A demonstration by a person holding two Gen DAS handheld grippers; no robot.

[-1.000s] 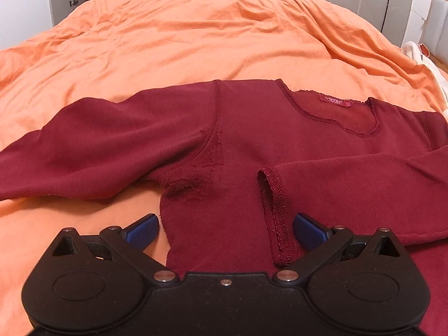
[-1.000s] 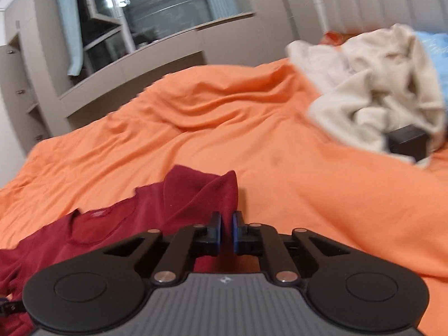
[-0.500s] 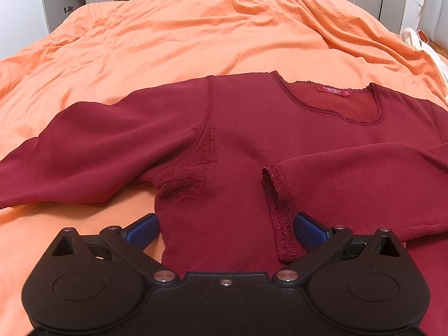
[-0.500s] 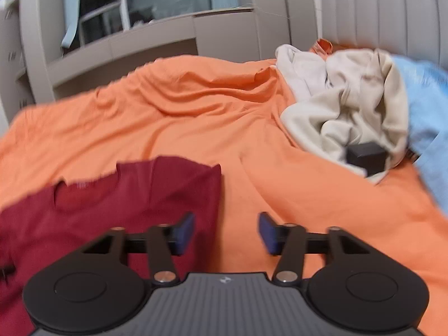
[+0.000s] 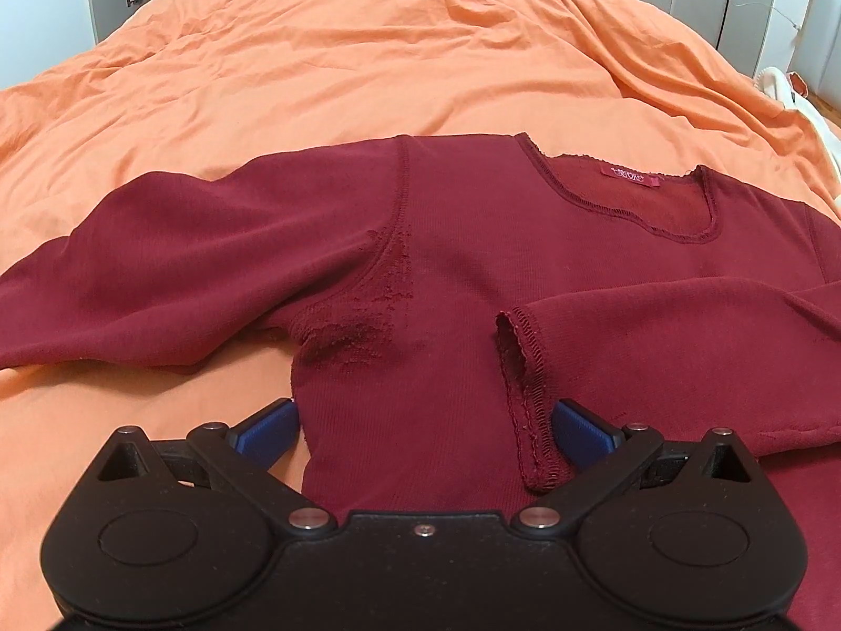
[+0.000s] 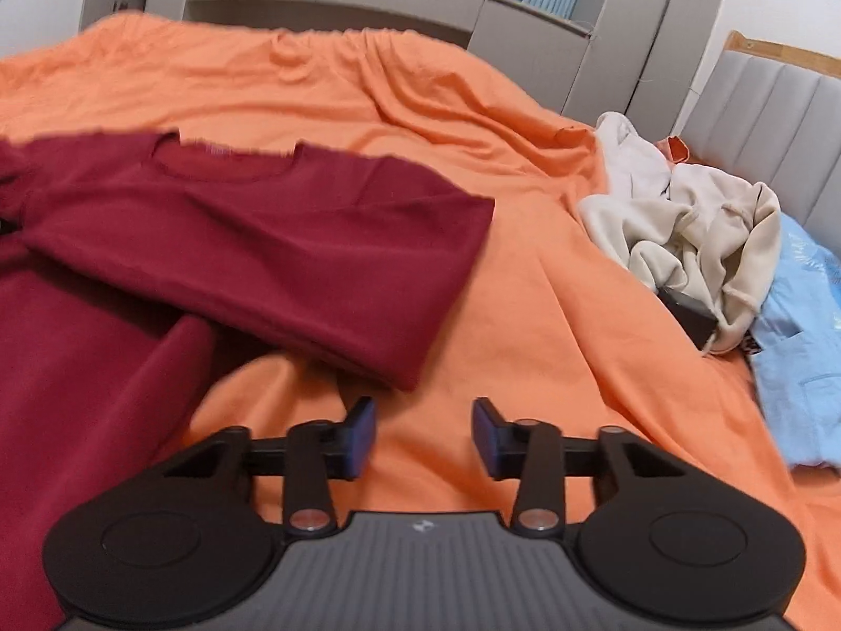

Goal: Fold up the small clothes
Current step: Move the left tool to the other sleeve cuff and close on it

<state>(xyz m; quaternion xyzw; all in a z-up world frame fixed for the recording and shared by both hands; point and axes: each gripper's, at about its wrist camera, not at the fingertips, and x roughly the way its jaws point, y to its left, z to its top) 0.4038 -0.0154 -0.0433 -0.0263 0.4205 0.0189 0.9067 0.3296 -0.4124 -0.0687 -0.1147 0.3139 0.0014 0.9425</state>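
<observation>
Orange bedspread [image 5: 368, 68] across the whole bed. Dark red top [image 5: 462, 273] flat on it, neck away, one sleeve [image 5: 657, 326] folded over the chest, the other spread out sideways. Beige clothes [image 6: 699, 231] and blue shirt [image 6: 804, 342] heaped well apart. Left gripper [image 5: 423, 423] wide open over the top's body. Right gripper [image 6: 424, 434] part open, just narrowed, over bare spread, nothing between.

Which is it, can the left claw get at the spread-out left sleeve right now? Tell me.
Probably yes: the left claw stands open over the maroon top's body, and the sleeve lies flat and uncovered beside it.
</observation>
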